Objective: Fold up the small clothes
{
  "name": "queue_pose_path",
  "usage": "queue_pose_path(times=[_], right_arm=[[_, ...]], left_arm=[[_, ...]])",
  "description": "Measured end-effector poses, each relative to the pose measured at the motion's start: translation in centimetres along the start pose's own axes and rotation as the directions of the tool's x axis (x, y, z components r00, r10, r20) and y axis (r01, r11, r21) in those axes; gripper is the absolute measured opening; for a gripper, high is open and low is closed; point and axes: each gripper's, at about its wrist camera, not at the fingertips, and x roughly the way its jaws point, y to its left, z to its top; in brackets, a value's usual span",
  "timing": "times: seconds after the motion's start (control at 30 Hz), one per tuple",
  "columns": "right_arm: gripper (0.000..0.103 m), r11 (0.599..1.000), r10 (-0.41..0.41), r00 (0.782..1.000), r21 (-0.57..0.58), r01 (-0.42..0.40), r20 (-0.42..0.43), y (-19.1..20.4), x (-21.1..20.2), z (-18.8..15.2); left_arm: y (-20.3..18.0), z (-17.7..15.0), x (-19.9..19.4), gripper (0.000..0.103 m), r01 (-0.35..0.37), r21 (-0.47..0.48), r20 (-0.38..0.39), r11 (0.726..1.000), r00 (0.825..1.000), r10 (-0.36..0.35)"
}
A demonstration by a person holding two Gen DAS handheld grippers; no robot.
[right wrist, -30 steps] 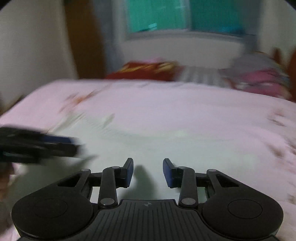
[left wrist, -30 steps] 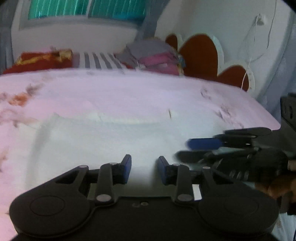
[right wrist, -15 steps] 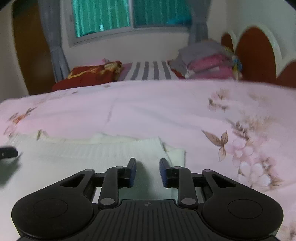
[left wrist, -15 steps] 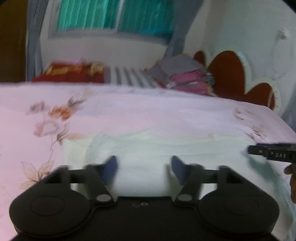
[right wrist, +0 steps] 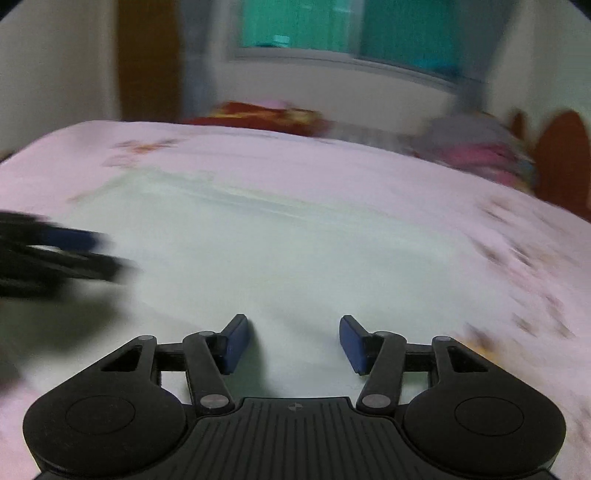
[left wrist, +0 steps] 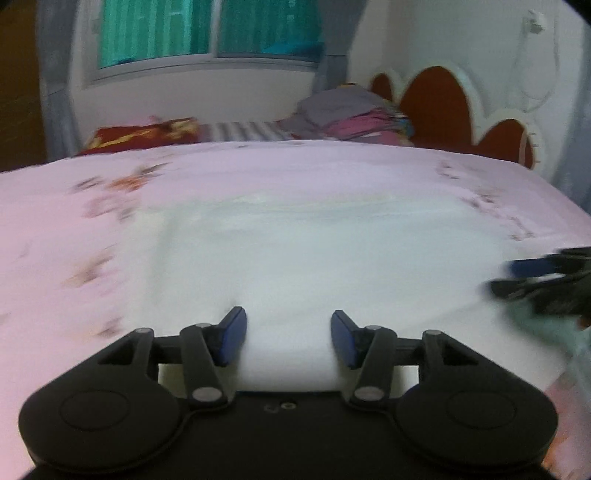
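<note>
A white knitted garment (left wrist: 314, 258) lies flat on the pink floral bedsheet (left wrist: 92, 229); it also shows in the right wrist view (right wrist: 280, 251). My left gripper (left wrist: 288, 338) is open and empty, low over the garment's near part. My right gripper (right wrist: 293, 339) is open and empty, also low over the garment. The right gripper shows blurred at the right edge of the left wrist view (left wrist: 546, 284). The left gripper shows blurred at the left edge of the right wrist view (right wrist: 55, 254). Both views are motion-blurred.
A red pillow (left wrist: 144, 134), a striped cloth (left wrist: 243, 130) and a stack of folded clothes (left wrist: 354, 114) lie at the bed's far end. A red and white headboard (left wrist: 454, 107) stands at the right. A window (left wrist: 207, 29) is behind.
Both grippers have opened wider than half a second ago. They have swung back toward each other over the garment, so each shows again at the edge of the other's view.
</note>
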Motion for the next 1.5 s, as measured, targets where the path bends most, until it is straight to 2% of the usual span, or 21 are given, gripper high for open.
queue_pose_path(times=[0.07,0.17,0.2,0.27,0.3,0.33,0.43,0.5,0.6,0.73,0.83,0.97,1.1,1.17,1.27,1.5], right_arm=[[0.053,0.997,-0.046,0.999,0.06,0.046,-0.012,-2.3,-0.8,-0.8],[0.054,0.996,-0.078,0.996,0.048,0.08,-0.044,-2.5,-2.1,-0.9],[0.053,0.996,-0.066,0.998,0.055,0.067,-0.024,-1.9,-2.8,-0.8],[0.052,0.997,0.025,0.999,0.069,-0.027,0.023,-0.2,-4.8,-0.9],[0.033,0.995,0.071,0.997,0.074,-0.072,0.024,1.0,-5.5,-1.2],[0.019,0.989,0.122,0.992,0.081,-0.122,0.01,2.4,-5.8,-1.6],[0.019,0.975,0.206,0.979,0.082,-0.205,-0.006,5.7,-6.4,-2.9],[0.019,0.969,0.234,0.972,0.09,-0.232,-0.018,7.5,-6.4,-3.5],[0.011,0.969,0.234,0.972,0.095,-0.23,-0.029,9.0,-6.4,-4.0],[0.011,0.964,0.251,0.967,0.099,-0.246,-0.044,8.5,-5.6,-4.2],[0.011,0.975,0.204,0.978,0.099,-0.199,-0.035,7.3,-6.3,-4.1],[0.011,0.982,0.085,0.996,0.172,-0.078,-0.037,2.5,-7.6,-5.1],[0.01,0.971,-0.009,0.998,0.239,0.022,-0.056,-2.2,-8.9,-6.7],[0.01,0.969,-0.006,0.999,0.248,0.018,-0.05,-3.4,-9.7,-7.5],[0.01,0.975,-0.018,0.999,0.221,0.029,-0.051,-2.9,-9.7,-7.3],[0.011,0.97,-0.037,0.998,0.236,0.05,-0.058,-3.0,-9.8,-7.5]], left_arm=[[1.3,-0.9,-0.8,0.05,-0.03,0.001,-0.009,1.0,1.0,0.03],[0.6,-1.1,-2.6,0.049,-0.04,-0.017,0.008,0.999,0.999,0.04],[-0.3,-1.2,-3.8,0.049,-0.022,-0.015,0.039,1.0,0.999,0.023],[-2.2,-1.7,-5.0,0.048,0.017,-0.014,0.063,1.0,0.998,-0.016],[-3.3,-2.0,-5.5,0.048,0.039,-0.012,0.065,0.999,0.997,-0.038],[-4.4,-2.4,-5.9,0.048,0.058,-0.01,0.064,0.998,0.996,-0.057],[-6.5,-3.3,-5.7,0.044,0.091,-0.026,0.034,0.995,0.995,-0.09],[-6.8,-3.6,-5.3,0.035,0.092,-0.058,0.01,0.994,0.996,-0.092],[-6.1,-4.4,-4.5,0.037,0.09,-0.095,-0.023,0.991,0.995,-0.092],[-5.4,-5.2,-4.8,0.038,0.059,-0.065,-0.02,0.996,0.998,-0.06],[-3.9,-5.3,-5.7,0.042,0.004,-0.079,-0.007,0.997,1.0,-0.005],[-1.0,-5.8,-6.7,0.042,-0.063,-0.108,-0.006,0.992,0.998,0.063],[0.6,-6.2,-7.1,0.041,-0.099,-0.111,-0.014,0.989,0.995,0.098],[0.3,-6.2,-7.1,0.041,-0.106,-0.093,-0.013,0.99,0.994,0.105],[-0.3,-5.9,-7.2,0.041,-0.118,-0.091,-0.016,0.989,0.993,0.117],[0.0,-6.5,-7.9,0.041,-0.126,-0.092,-0.014,0.988,0.992,0.126]])
